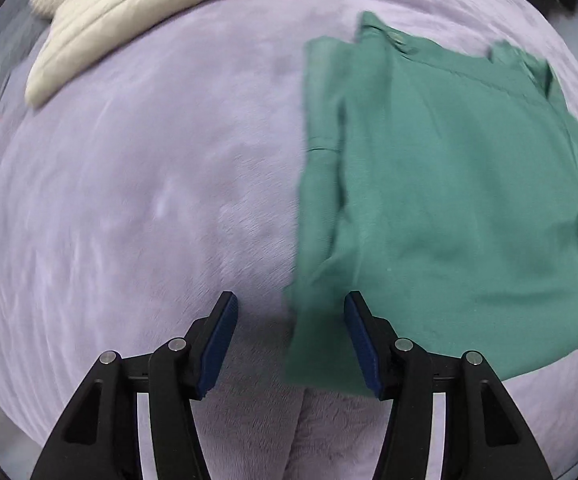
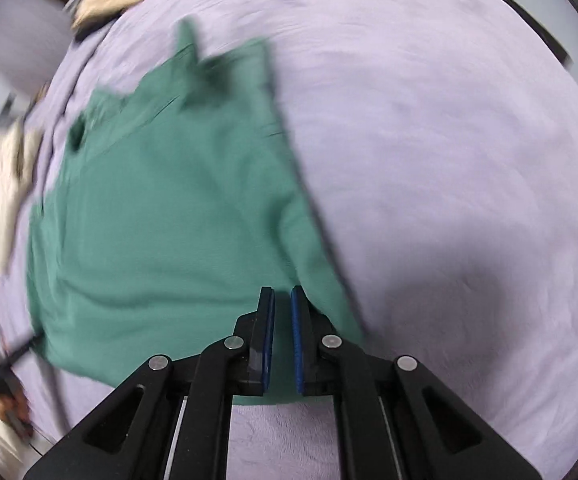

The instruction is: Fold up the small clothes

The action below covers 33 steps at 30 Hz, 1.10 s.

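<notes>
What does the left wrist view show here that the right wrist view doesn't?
Only the left wrist view shows the left gripper, jaws apart over the near-left edge of the green garment. Only the right wrist view shows the right gripper, jaws nearly together above the garment's near-right edge, with no fabric visibly between them. Both show the garment, the lilac blanket and a cream garment.

No legible text, label, brand, number or sign appears in either view. The green garment (image 1: 449, 200) ahead of the fingers carries no readable print or tag, and the cream padded item (image 1: 149, 12) far beyond them is likewise unmarked. The lilac plush cover (image 1: 149, 200) beneath the fingers is plain. The black fingers with blue pads bear no lettering. Motion blur softens both views, so any fine marking would be unreadable.
</notes>
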Motion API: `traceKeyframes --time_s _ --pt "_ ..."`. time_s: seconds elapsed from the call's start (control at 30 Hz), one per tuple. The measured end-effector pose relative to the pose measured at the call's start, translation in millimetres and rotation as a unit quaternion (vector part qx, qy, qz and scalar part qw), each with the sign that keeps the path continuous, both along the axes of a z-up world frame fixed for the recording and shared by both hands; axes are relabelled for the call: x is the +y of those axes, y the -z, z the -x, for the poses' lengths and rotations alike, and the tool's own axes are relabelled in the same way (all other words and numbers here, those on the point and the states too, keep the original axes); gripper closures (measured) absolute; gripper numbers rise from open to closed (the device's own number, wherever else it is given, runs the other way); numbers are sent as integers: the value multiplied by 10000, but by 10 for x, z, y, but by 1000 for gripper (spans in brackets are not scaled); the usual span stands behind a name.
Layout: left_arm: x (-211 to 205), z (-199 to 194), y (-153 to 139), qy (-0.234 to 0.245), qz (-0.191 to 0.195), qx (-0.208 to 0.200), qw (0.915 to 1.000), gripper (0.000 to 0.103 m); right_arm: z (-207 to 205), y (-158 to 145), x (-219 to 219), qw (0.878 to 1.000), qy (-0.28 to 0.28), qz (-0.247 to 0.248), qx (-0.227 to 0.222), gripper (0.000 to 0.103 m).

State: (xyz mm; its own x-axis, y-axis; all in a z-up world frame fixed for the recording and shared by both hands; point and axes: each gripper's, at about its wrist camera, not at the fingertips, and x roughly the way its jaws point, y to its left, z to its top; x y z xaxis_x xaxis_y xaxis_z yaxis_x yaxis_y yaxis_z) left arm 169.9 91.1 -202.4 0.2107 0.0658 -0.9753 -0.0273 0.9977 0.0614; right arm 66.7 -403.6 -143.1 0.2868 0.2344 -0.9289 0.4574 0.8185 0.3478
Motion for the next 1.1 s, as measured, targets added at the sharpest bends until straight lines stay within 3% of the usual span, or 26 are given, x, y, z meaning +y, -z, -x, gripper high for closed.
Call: traceKeyframes --time_s 0.17,0.3,0.43,0.5,0.57,0.67,0.9,1.0,1.1 --pt "-182 -176 -300 123 -102 -444 9989 46 -198 -365 182 9984 -92 177 -526 94" --pt "-483 -656 -396 283 -129 -842 9960 46 -666 -443 399 9957 -453 294 -749 92" --pt "-593 -1262 -152 191 -402 -868 9952 46 -955 -205 389 9956 -571 485 -571 92" --pt "-500 -1339 36 2 -564 -716 9958 46 -959 9 270 9970 -430 520 -373 92" --pt "-386 -1407 212 -171 -400 -538 9976 39 -935 198 141 9986 -289 333 -306 97" --pt "-215 -1363 206 -360 -237 -517 9977 34 -899 207 53 9989 -180 163 -395 100" --pt "-132 -1124 -66 -146 -402 -429 9982 34 -760 -57 -7 9992 -104 282 -273 94" --pt "-152 -954 -161 -44 -370 -371 9986 34 -648 -189 59 9994 -70 174 -301 90" --pt "-160 -693 -274 20 -377 -321 9988 34 -537 -296 205 9994 -68 107 -327 78"
